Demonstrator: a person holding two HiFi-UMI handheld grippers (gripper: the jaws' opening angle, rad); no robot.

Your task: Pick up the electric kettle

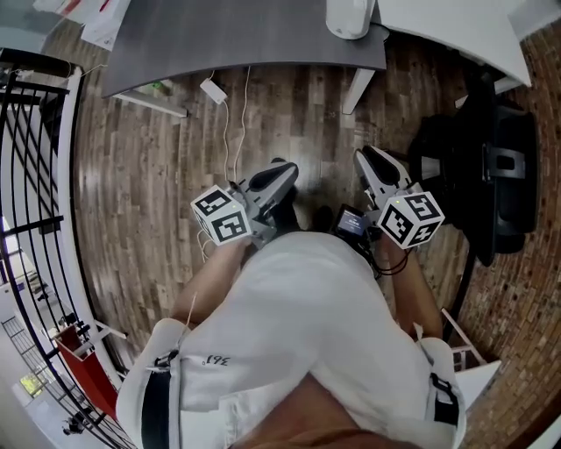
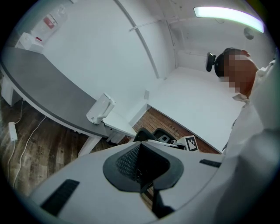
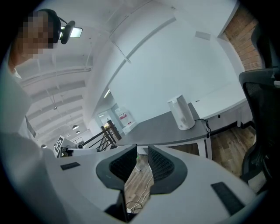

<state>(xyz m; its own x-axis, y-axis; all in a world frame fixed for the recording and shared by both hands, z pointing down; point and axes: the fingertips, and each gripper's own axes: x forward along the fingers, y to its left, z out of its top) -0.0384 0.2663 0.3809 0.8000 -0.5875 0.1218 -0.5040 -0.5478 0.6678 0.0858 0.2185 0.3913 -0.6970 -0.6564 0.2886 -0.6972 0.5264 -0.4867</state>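
Note:
The white electric kettle (image 1: 351, 16) stands on the right end of a grey curved table (image 1: 245, 35), far ahead of both grippers. In the left gripper view the kettle (image 2: 100, 109) shows small near the table end; in the right gripper view it (image 3: 181, 113) stands upright with its cord hanging off the edge. My left gripper (image 1: 277, 173) is held close to the body over the wood floor, and its jaws (image 2: 140, 164) look closed with nothing in them. My right gripper (image 1: 369, 160) is beside it, with its jaws (image 3: 141, 164) a little apart and only floor between them.
A black office chair (image 1: 491, 167) stands at the right, by a white desk (image 1: 456, 26). A black railing (image 1: 26, 131) runs down the left side. A white power adapter (image 1: 215, 90) with its cable lies on the floor under the grey table.

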